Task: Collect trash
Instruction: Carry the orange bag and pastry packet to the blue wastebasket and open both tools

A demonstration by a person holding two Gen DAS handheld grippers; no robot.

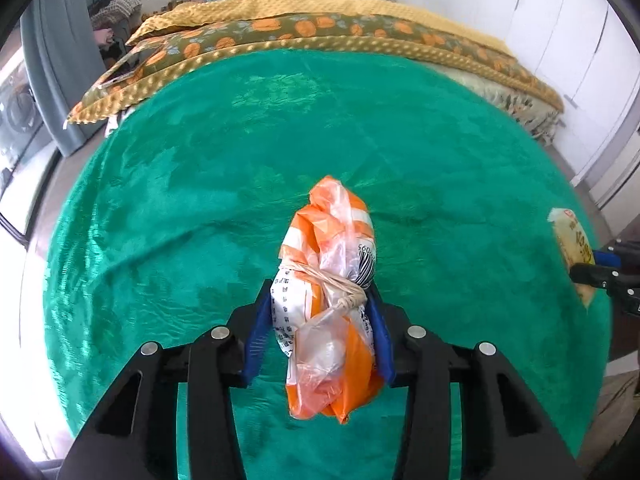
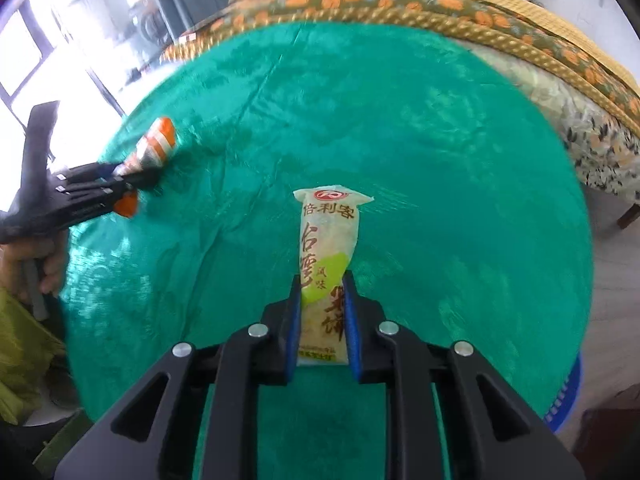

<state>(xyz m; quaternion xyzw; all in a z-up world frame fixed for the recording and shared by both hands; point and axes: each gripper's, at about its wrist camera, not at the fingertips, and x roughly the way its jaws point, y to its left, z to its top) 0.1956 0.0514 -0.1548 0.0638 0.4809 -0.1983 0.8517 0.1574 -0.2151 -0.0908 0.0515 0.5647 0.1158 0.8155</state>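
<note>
Bed cover [image 1: 200,168] seen as plain emerald green, sheened; tied bag [image 1: 332,280] striped orange and white, black print; snack wrapper [image 2: 326,264] pale yellow, lime patch, brown characters, red logo; quilt [image 1: 320,28] olive with orange pumpkins, mustard dotted border.

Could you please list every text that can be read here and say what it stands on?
"倍利客": top of the yellow wrapper, under a red round logo.
"台湾", small "风味", and "米饼": down the same wrapper.
Fine print at its lower edge: too small.
"95", partly cut off, beside a barcode: orange bag.
Black characters on the bag's white panel: too small.
</note>
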